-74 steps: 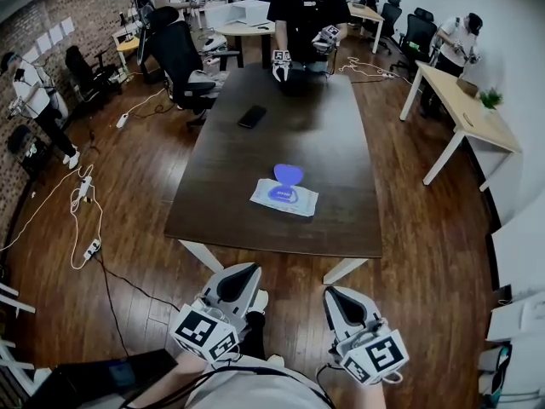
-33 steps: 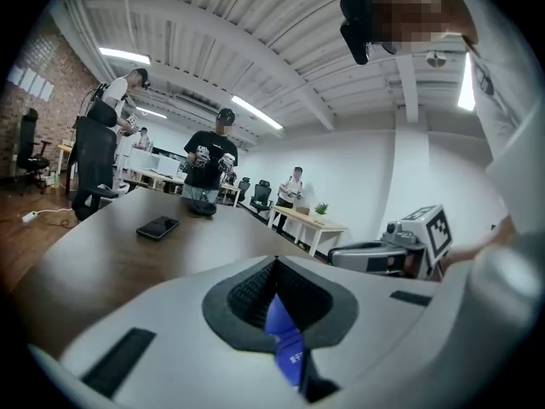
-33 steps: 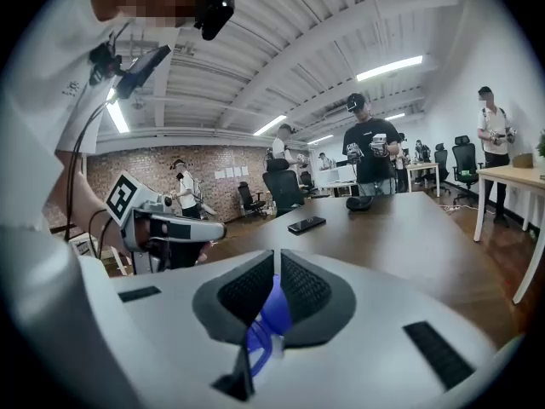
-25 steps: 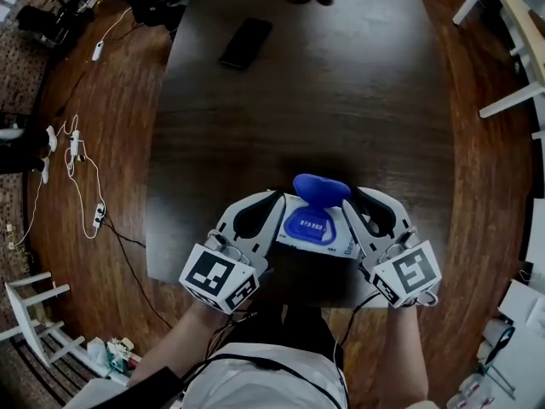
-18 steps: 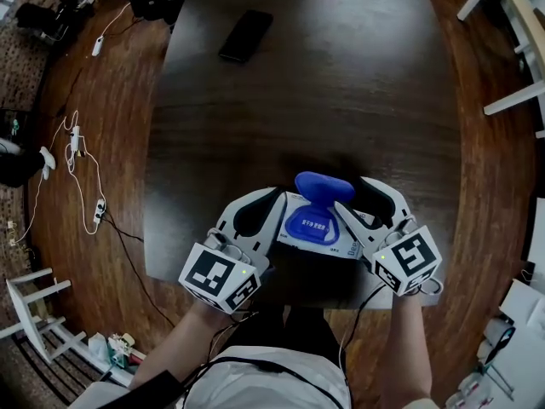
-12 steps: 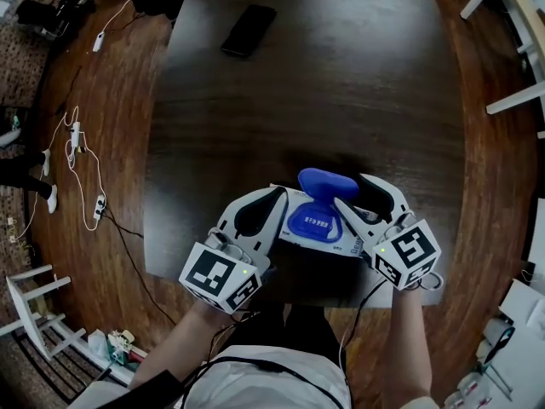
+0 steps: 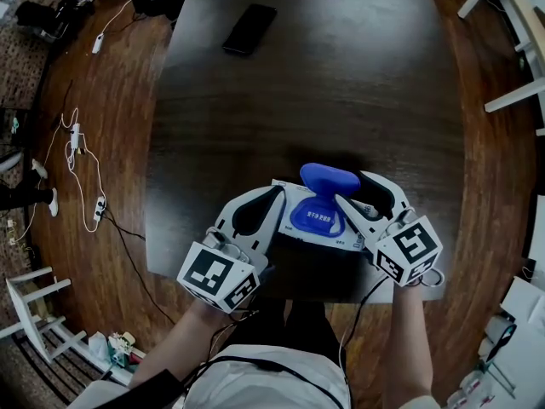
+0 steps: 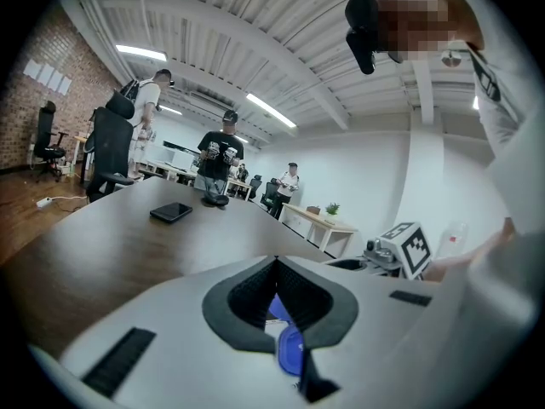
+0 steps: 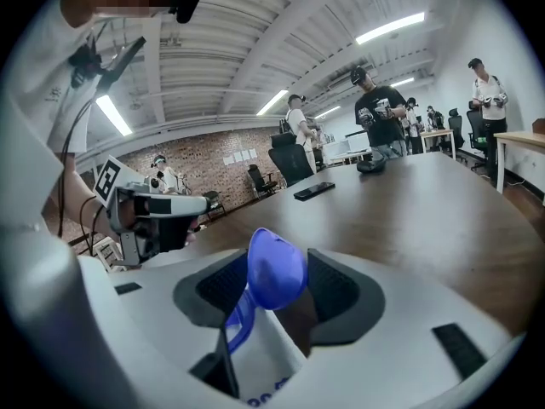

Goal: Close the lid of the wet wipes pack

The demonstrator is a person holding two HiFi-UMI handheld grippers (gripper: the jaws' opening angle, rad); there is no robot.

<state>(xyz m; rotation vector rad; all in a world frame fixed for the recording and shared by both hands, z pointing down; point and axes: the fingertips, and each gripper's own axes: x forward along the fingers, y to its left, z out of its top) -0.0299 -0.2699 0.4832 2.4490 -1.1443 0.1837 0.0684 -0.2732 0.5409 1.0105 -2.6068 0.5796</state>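
Note:
The white wet wipes pack [image 7: 294, 228] lies near the front edge of the dark table [image 7: 341, 83]. Its blue lid [image 7: 329, 178] stands raised, hinged at the far side. My left gripper [image 7: 277, 193] rests at the pack's left edge with its tips together. Through the gap behind those tips, the left gripper view [image 8: 274, 261] shows a bit of the pack [image 8: 274, 315]. My right gripper [image 7: 351, 187] is open at the pack's right side. In the right gripper view, the upright lid [image 9: 274, 268] stands just ahead between the spread pads [image 9: 334, 290], with no pad pressing on it.
A black phone [image 7: 248, 29] lies at the table's far left. Cables and a power strip [image 7: 81, 169] trail over the wooden floor on the left. White table legs [image 7: 511, 100] stand at the right. Several people [image 8: 220, 156] stand beyond the table's far end.
Both grippers have come in from the table's front edge to either side of the pack. Over the last second the right gripper sank a little and its jaws spread. The left stayed still.

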